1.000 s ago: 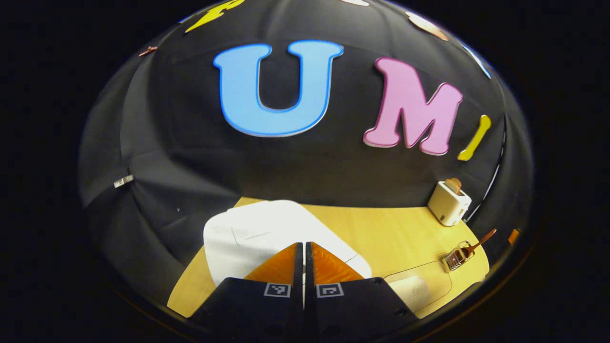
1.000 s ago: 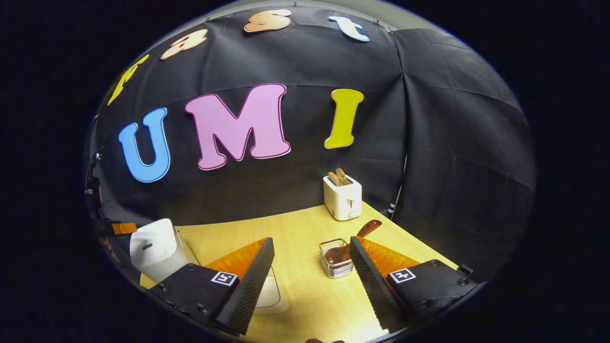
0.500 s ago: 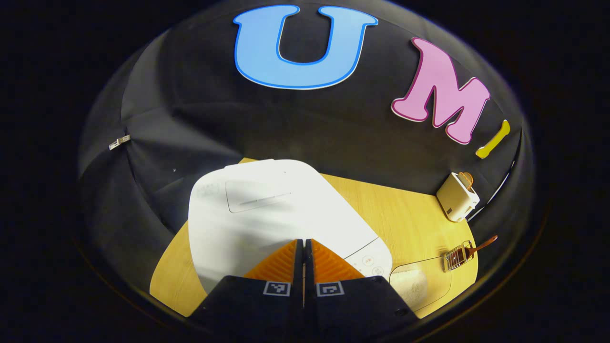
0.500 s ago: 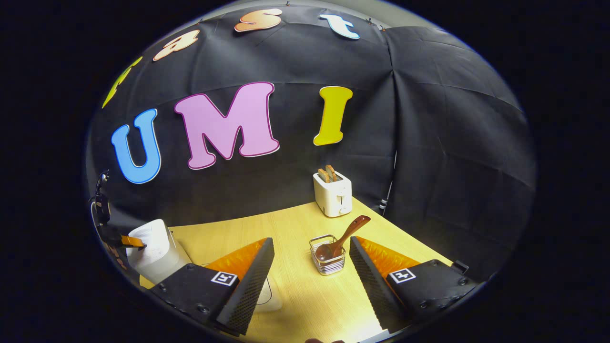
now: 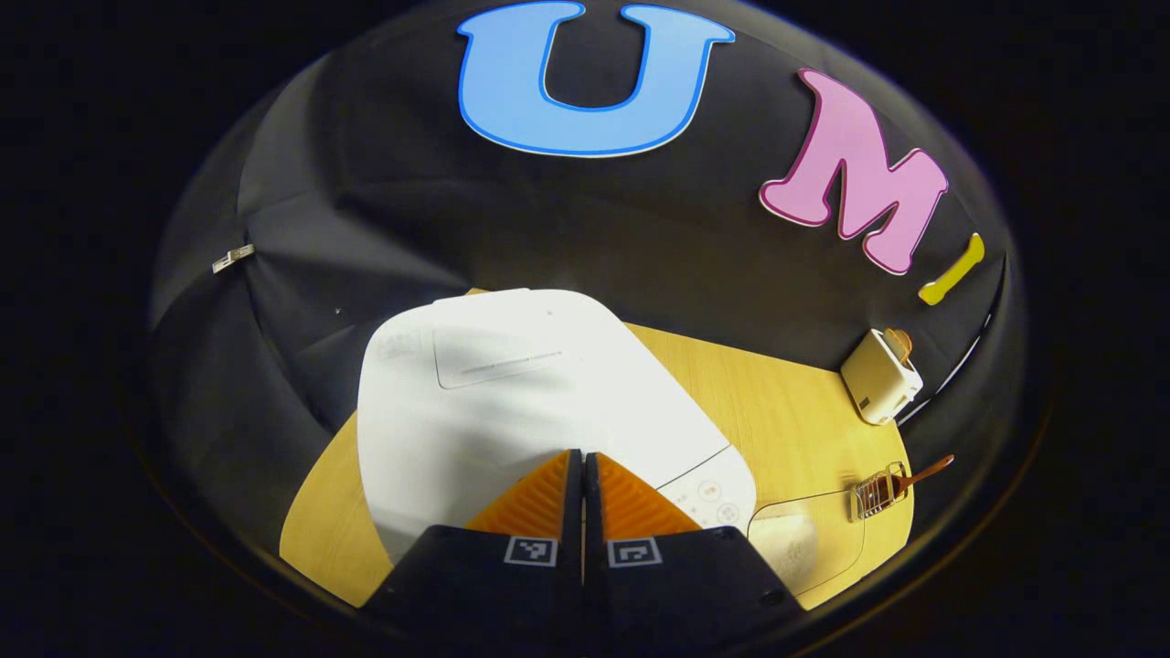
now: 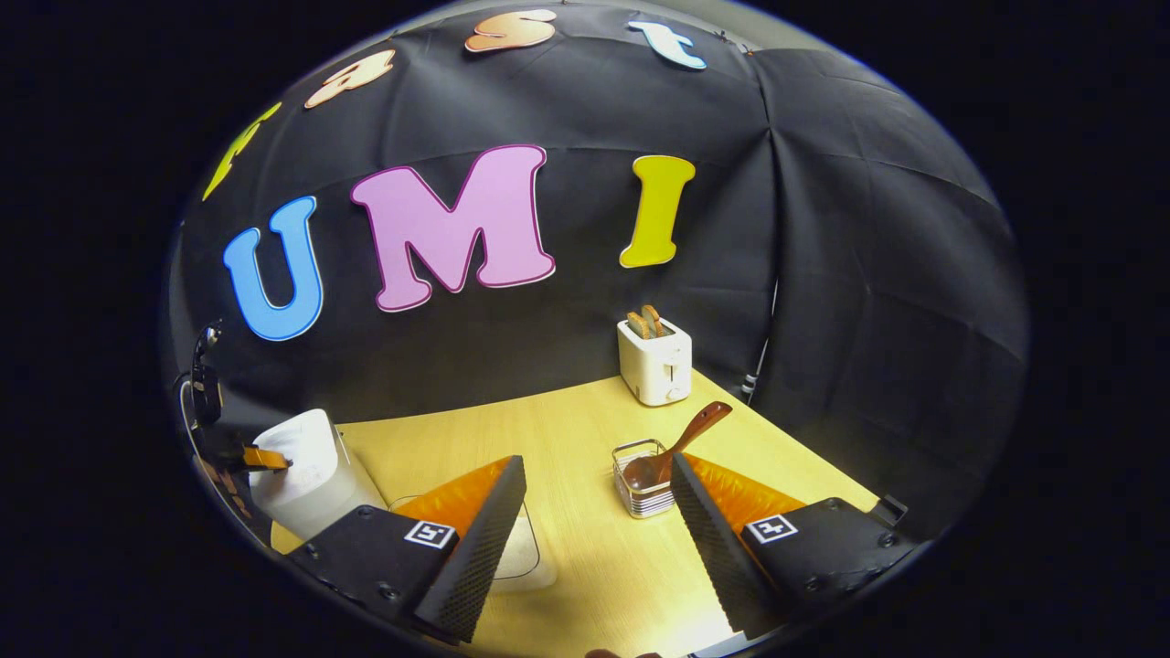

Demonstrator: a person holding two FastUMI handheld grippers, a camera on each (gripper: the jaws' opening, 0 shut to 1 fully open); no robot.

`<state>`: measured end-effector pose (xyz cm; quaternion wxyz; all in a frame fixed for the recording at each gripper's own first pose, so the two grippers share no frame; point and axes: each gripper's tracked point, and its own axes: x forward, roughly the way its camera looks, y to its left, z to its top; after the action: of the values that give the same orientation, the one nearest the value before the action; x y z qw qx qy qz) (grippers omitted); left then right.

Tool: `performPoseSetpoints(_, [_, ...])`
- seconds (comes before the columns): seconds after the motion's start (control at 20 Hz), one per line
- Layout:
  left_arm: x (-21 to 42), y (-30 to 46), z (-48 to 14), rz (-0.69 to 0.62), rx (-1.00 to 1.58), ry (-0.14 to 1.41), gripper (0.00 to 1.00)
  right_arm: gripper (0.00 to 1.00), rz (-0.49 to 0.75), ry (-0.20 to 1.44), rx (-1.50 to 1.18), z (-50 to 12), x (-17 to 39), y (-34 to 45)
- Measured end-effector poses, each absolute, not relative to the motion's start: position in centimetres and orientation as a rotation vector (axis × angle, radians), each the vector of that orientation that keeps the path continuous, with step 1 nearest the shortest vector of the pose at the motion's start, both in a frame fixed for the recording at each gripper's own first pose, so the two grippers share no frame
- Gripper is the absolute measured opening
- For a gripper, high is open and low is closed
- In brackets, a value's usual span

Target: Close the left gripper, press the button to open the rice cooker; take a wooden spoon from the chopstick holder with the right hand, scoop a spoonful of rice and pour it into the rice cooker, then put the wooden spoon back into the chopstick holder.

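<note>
Left gripper view: left gripper (image 5: 582, 457) pressed together, tips low over rice cooker (image 5: 512, 393) front edge, lid down. Contact with button cannot be confirmed. Step in hand, as judged: pressing lid open. Right gripper (image 6: 599, 489) spread, empty, near holder (image 6: 643, 480) with wooden spoon (image 6: 681, 443) leaning inside. Next calls for lid release, then fingers around spoon handle. Rice container (image 5: 804, 539) beside cooker. Toaster (image 6: 654, 361) on wooden table (image 6: 548, 429); black cloth walls.

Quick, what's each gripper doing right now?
Left gripper: closed, holding nothing, tips over the rice cooker lid.
Right gripper: open, empty, near the wooden spoon.
</note>
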<state>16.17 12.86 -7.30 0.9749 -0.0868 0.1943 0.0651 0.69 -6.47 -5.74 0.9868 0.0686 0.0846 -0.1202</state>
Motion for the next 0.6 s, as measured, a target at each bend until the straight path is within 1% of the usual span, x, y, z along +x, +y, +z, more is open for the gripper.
performPoseSetpoints(0.1, [15.8,12.9,-6.6,0.116,-0.156,0.369,0.06,0.99,-0.238,0.177,0.136,-5.9,0.3,-5.9])
performPoseSetpoints(0.15, [15.6,12.8,-5.5,0.113,-0.151,0.329,0.06,0.99,-0.237,0.177,0.130,-6.0,0.1,-5.7])
performPoseSetpoints(0.3, [14.8,13.7,0.8,0.119,-0.065,0.131,0.06,0.99,-0.239,0.164,0.116,-5.5,-0.4,-4.9])
performPoseSetpoints(0.4, [13.6,14.2,4.7,0.117,-0.018,0.034,0.06,0.99,-0.246,0.163,0.115,-5.6,-0.6,-4.5])
performPoseSetpoints(0.5, [11.3,13.4,6.9,0.062,-0.051,-0.011,0.05,0.99,-0.261,0.158,0.119,-5.4,-0.8,-4.2])
performPoseSetpoints(0.6, [10.9,13.8,7.9,0.029,-0.082,-0.034,0.05,0.99,-0.273,0.154,0.119,-5.1,-0.9,-3.9])
